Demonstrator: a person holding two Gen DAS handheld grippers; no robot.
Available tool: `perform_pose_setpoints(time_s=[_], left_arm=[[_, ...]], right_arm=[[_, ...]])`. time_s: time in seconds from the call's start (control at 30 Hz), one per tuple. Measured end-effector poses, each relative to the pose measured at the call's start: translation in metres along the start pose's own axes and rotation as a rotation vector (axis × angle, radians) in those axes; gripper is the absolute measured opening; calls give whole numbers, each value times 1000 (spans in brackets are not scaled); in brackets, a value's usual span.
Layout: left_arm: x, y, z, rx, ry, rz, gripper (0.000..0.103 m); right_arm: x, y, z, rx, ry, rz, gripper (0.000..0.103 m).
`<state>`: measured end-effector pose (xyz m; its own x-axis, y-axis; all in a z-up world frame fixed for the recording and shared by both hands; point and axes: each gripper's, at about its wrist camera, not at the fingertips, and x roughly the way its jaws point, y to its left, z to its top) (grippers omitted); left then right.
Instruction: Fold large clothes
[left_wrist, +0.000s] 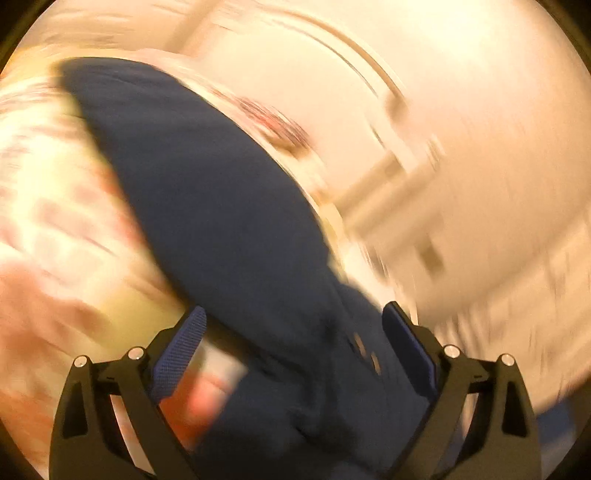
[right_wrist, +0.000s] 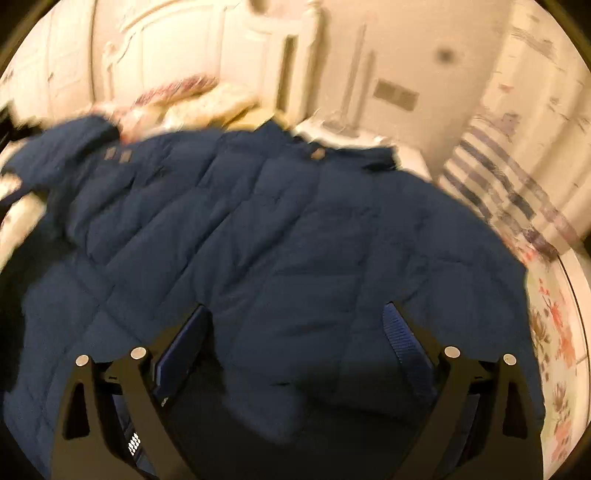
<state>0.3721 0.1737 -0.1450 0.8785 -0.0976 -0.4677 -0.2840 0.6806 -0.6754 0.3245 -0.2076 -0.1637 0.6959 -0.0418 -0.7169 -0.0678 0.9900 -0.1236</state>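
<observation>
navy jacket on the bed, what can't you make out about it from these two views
- Left wrist view: motion blur smears the navy jacket; whether the left gripper touches the fabric between its pads is unclear.
- Right wrist view: the jacket's near hem is hidden behind the right gripper.
- Right wrist view: the small patches are too blurred to read.

Left gripper (left_wrist: 293, 314) and right gripper (right_wrist: 295, 314) both spread wide, angled downward.
</observation>
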Motion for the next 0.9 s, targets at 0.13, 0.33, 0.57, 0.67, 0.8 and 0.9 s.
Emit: perform_pose_setpoints(time_s=[0.13,0.33,0.57,0.67,0.8,0.9], left_arm=[[-21,48,53,-161,-129,45,95],[-2,100,106,-231,-135,121,93],[0,100,125,-182,-112,101,4],[-30,41,108,63,-204,58,4],[-56,-71,48,409,-220,-121,4],[-51,-149,-31,713,-138,-210,4]], right_arm=[[-5,-25,-1,118,-53,32,91],[-13,-36,-2,188,-95,60,91],[-19,-48,-3,266,-157,83,91],[-31,-66,-9,382,-249,81,91],[-47,-96,-18,527,-353,78,91],[-59,-118,-26,614,-418,62,91]])
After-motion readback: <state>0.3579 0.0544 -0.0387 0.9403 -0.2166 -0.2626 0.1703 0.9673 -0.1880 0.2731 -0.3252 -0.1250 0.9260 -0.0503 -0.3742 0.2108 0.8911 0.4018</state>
